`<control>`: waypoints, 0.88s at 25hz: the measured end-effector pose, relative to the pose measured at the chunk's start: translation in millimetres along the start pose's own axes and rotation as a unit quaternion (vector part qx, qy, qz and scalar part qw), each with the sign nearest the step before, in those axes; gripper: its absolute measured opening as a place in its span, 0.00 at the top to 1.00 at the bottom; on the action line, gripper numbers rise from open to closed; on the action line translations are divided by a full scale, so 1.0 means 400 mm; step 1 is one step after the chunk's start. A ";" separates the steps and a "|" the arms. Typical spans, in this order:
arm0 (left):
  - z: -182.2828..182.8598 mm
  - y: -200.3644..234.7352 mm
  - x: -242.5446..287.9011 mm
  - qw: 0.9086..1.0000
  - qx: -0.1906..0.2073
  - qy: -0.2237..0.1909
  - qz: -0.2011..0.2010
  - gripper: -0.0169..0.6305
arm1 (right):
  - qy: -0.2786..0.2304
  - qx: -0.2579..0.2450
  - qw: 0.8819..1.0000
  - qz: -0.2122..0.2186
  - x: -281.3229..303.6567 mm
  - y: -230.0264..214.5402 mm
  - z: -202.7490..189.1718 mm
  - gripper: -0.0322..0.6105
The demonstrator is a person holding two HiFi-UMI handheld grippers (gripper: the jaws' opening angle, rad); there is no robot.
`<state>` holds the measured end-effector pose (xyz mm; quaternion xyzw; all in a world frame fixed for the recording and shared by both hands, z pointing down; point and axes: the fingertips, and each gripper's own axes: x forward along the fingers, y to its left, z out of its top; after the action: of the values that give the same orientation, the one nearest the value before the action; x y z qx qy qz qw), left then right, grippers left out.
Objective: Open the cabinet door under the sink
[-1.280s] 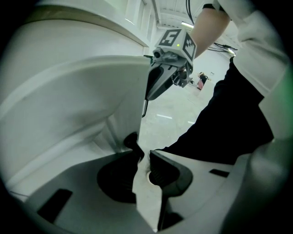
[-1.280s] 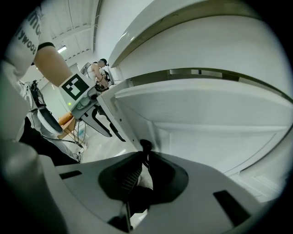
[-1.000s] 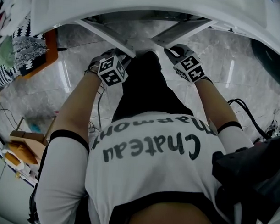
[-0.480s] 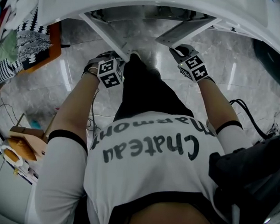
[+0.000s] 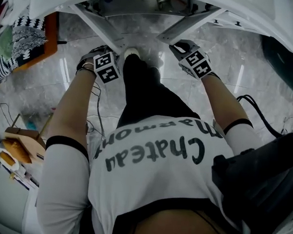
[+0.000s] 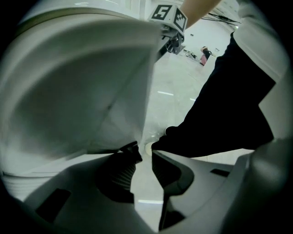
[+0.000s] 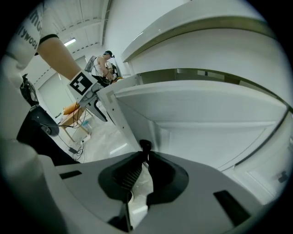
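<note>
Right gripper (image 7: pixel 143 155) pinches the right cabinet door (image 5: pixel 188 27); left door (image 5: pixel 99 28) stands open.

Operator wear: white T-shirt (image 5: pixel 153 186) with dark lettering and black-edged sleeves (image 5: pixel 64 141); black trousers (image 5: pixel 147 95) toward 12 o'clock. Left gripper (image 6: pixel 144 155) and right gripper (image 7: pixel 145 157): grey shells, black ribbed pads (image 6: pixel 122 176). Black-and-white marker cubes (image 5: pixel 106 66) sit at 11 and 1 o'clock.
</note>
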<state>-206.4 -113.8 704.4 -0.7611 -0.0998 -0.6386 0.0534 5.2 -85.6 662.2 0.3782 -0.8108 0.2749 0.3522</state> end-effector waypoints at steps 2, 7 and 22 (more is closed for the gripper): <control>-0.003 -0.003 0.001 1.000 -0.005 0.011 -0.004 0.84 | 0.008 -0.014 1.000 0.006 -0.007 0.007 -0.013 0.90; -0.002 0.003 0.000 1.000 -0.015 0.018 0.009 0.84 | 0.037 -0.045 0.998 0.012 -0.043 0.020 -0.060 0.90; -0.026 -0.006 0.003 0.999 -0.012 0.037 0.032 0.84 | 0.093 -0.077 0.993 -0.010 -0.129 -0.005 -0.207 0.88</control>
<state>-216.5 -113.6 707.4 -0.7406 -0.0660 -0.6651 0.0685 60.8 -6.1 672.0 0.3309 -0.7893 0.2420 0.4572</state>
